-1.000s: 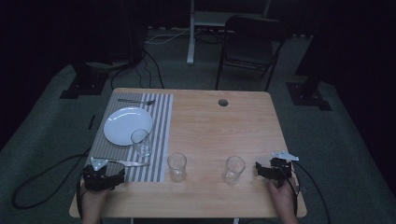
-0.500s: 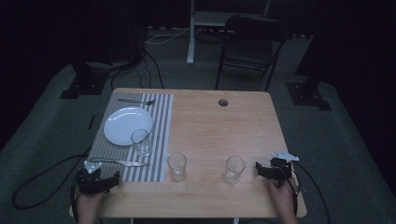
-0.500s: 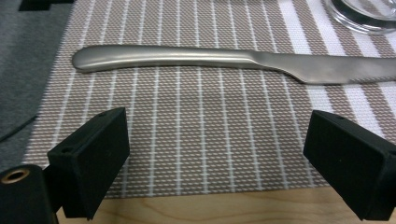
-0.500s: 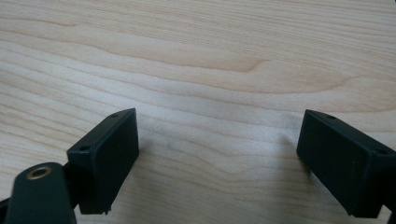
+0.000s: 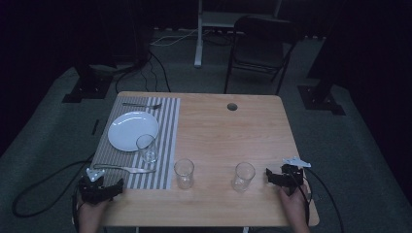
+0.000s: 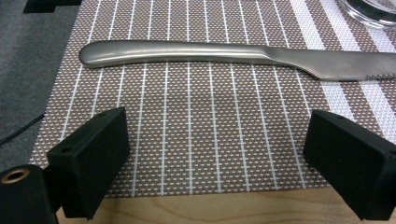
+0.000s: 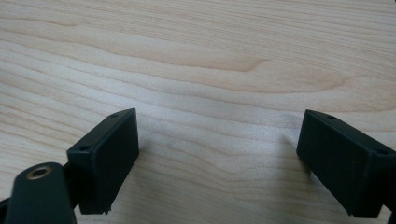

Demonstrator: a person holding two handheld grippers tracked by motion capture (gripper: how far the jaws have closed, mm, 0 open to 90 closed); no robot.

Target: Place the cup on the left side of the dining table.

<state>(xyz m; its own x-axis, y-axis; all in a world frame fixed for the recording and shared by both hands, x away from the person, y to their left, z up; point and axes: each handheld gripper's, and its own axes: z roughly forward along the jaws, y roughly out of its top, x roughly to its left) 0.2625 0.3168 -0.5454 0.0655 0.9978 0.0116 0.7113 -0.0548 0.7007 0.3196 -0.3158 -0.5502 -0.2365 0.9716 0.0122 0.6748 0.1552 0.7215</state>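
Note:
My left gripper point(image 5: 104, 183) sits at the table's front left corner, open, with nothing between its jaws. In the left gripper view its jaws point(image 6: 219, 163) hover over the striped placemat point(image 6: 205, 140), just short of a steel knife point(image 6: 224, 52) that lies crosswise with its handle to the left. My right gripper point(image 5: 275, 177) rests at the front right, open over bare wood point(image 7: 219, 70), with a clear glass point(image 5: 243, 176) just to its left. A second glass point(image 5: 184, 173) stands beside the placemat point(image 5: 167, 145).
On the placemat are a white plate point(image 5: 132, 130), a third glass point(image 5: 146, 148) at its near edge, and a fork point(image 5: 142, 105) along the far side. The wooden table point(image 5: 228, 136) has a cable hole point(image 5: 232, 106). A dark chair point(image 5: 262, 48) stands behind it.
My left gripper has drawn back a little toward the front left corner, away from the knife. The right gripper and the glasses have stayed put.

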